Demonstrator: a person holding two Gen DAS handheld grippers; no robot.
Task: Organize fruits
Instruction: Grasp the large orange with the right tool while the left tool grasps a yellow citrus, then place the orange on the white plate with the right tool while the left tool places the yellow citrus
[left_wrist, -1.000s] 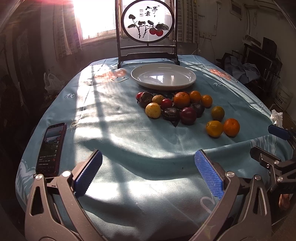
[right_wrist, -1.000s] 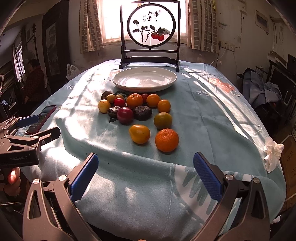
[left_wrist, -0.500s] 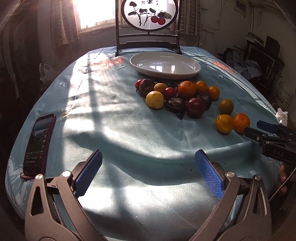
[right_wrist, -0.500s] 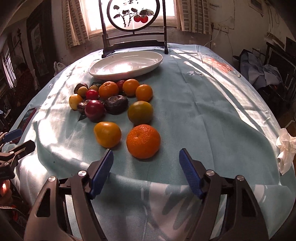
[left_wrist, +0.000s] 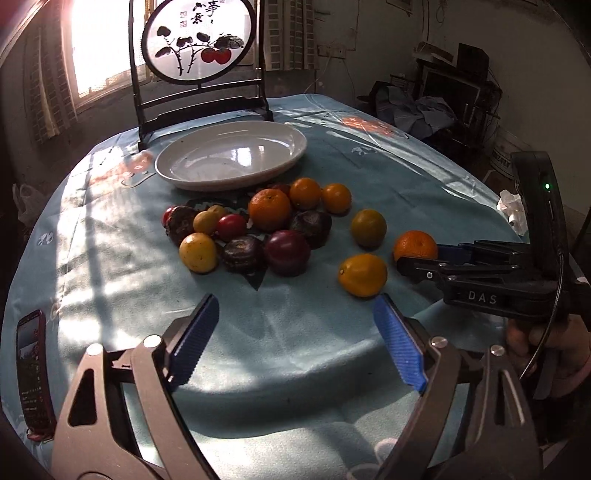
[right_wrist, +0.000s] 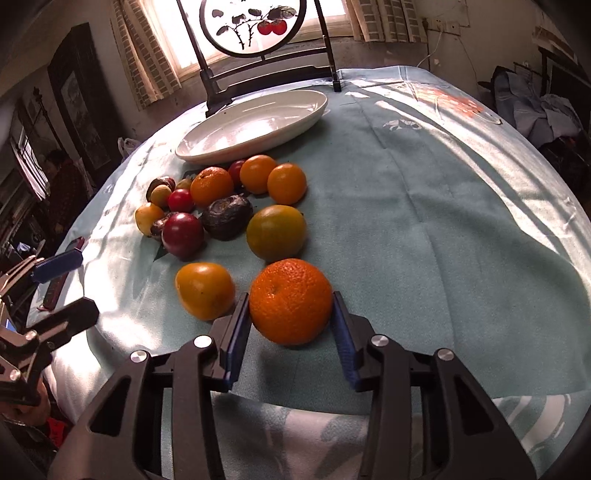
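Note:
Several oranges, plums and small yellow and red fruits (left_wrist: 269, 229) lie in a cluster on the blue tablecloth in front of an empty white oval plate (left_wrist: 288, 158). My right gripper (right_wrist: 290, 299) has the nearest orange (right_wrist: 291, 299) between its blue pads; the jaws are closing and both pads touch its sides as it rests on the cloth. From the left wrist view that gripper (left_wrist: 421, 256) reaches in from the right. My left gripper (left_wrist: 295, 301) hovers over bare cloth with jaws closing and nothing between them. A yellow-orange fruit (left_wrist: 362, 275) lies just beyond its right finger.
A phone (left_wrist: 31, 373) lies near the table's left edge. A framed round painted screen (left_wrist: 199, 44) stands behind the plate. A crumpled tissue (left_wrist: 511, 210) sits at the right edge. A person (right_wrist: 61, 184) stands by the far left wall.
Both grippers have moved forward toward the fruit. The right jaws have narrowed from wide open onto the nearest orange. The left jaws have narrowed somewhat.

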